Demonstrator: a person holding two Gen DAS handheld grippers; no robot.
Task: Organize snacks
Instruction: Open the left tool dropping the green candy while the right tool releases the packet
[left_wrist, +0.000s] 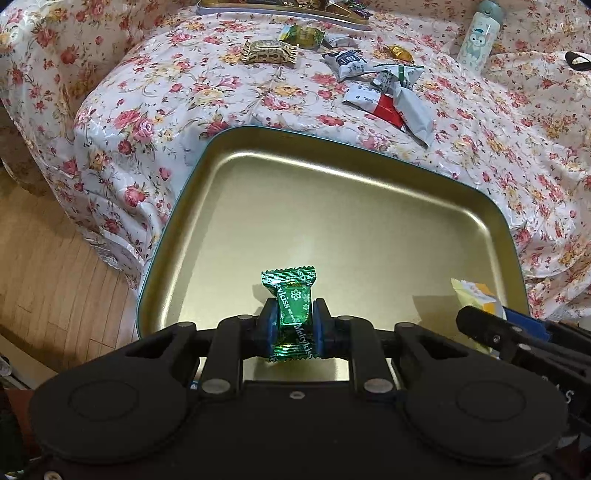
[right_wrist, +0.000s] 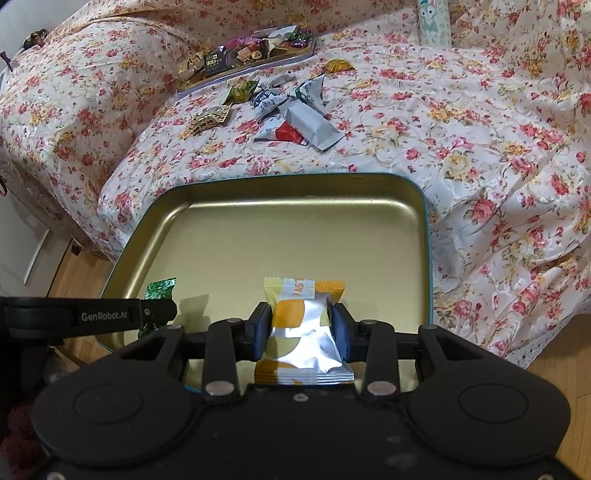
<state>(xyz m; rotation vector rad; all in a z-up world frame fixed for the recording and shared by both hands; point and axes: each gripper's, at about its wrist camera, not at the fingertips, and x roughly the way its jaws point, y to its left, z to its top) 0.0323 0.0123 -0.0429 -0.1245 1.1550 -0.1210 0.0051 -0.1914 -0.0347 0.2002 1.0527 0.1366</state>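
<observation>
My left gripper (left_wrist: 294, 326) is shut on a green foil candy (left_wrist: 293, 306), held just above the near part of a gold tin tray (left_wrist: 332, 206). My right gripper (right_wrist: 301, 330) is shut on a yellow, orange and silver snack packet (right_wrist: 301, 325), over the same gold tray (right_wrist: 280, 236). In the right wrist view the green candy (right_wrist: 159, 290) and the left gripper's finger (right_wrist: 110, 315) show at the left. In the left wrist view the yellow packet (left_wrist: 474, 293) peeks in at the right. The tray's floor is bare.
Loose snacks (left_wrist: 384, 92) lie scattered on the flowered cloth (left_wrist: 166, 110) beyond the tray. A second tin tray (right_wrist: 247, 61) full of sweets sits at the back. A pale bottle (left_wrist: 480, 35) stands at the back right. Wooden floor (left_wrist: 55, 277) lies to the left.
</observation>
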